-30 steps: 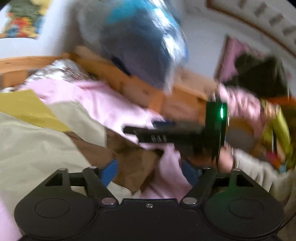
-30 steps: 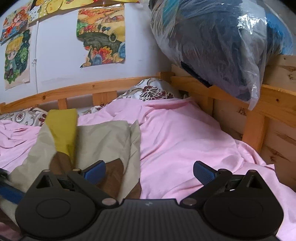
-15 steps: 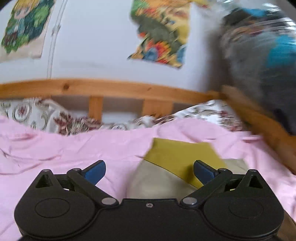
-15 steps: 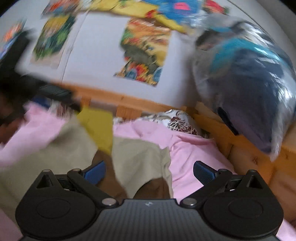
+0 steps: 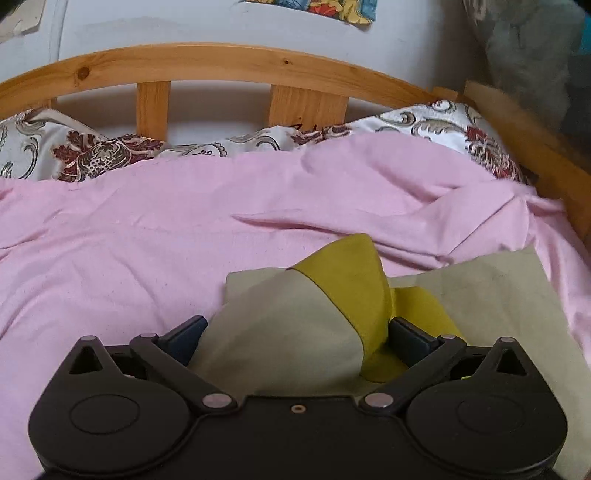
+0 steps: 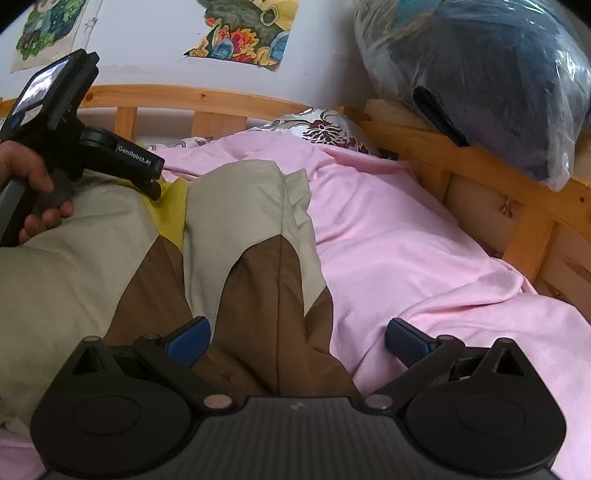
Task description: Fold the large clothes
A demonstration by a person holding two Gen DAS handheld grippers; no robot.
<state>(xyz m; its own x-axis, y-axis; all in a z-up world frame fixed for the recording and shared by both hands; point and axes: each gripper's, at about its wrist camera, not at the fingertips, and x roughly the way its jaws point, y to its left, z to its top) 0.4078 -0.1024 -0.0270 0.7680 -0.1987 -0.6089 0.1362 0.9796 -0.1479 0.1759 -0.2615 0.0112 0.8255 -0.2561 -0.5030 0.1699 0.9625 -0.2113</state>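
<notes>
1. The garment point(image 6: 236, 236), a large piece in beige, brown and mustard yellow, lies on the pink sheet point(image 6: 406, 251) of a wooden bed point(image 6: 480, 166).
2. The left gripper point(image 5: 295, 332) hangs over the garment's far end, where a beige fold with a yellow band stands up between its jaws. The jaws are wide apart and have just been opening; the cloth sits between them, and whether the pads touch it cannot be told.
3. In the right wrist view a hand point(image 6: 33, 192) grasps the handle of the left gripper point(image 6: 147, 181), which points down at the yellow part of the garment.
4. The right gripper point(image 6: 295, 338) sits above the garment's brown end, jaws spread wide, the brown cloth below and between them, nothing clamped.
5. Beyond the garment, patterned pillows point(image 5: 92, 155) lean against the bed's slatted rail.
6. To the right of the garment, a plastic bag point(image 6: 480, 81) of dark fabric rests on the bed frame.
7. Colourful drawings point(image 6: 243, 33) hang on the wall above the rail.
</notes>
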